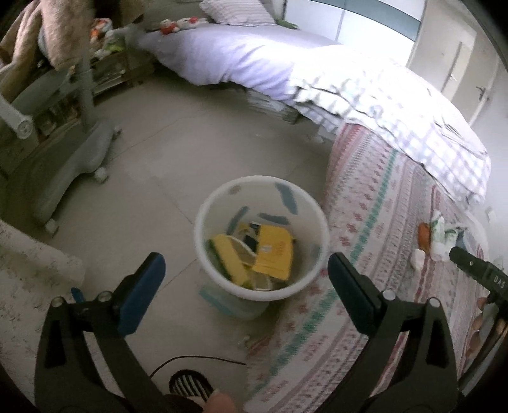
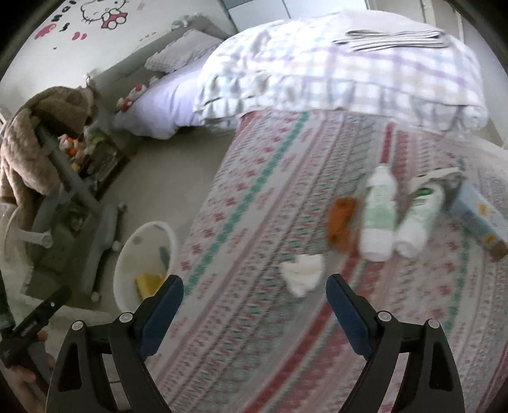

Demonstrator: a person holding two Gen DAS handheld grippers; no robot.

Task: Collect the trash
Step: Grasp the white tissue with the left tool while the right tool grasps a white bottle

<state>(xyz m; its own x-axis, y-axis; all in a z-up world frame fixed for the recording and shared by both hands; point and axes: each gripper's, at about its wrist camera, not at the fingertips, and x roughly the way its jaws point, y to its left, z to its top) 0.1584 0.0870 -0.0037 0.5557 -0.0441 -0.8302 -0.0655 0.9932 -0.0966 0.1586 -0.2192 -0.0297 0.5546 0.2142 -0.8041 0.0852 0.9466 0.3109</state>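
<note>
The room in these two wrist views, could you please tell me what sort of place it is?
Most likely a child's bedroom: a bed with a patterned pink and green bedspread and a checked duvet, a cartoon cat sticker on the wall, and a white plastic waste bin on the floor beside the bed.

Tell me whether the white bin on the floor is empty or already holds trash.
Partly filled. The white bin stands upright beside the bed, and yellow packaging lies inside, well below the rim.
</note>
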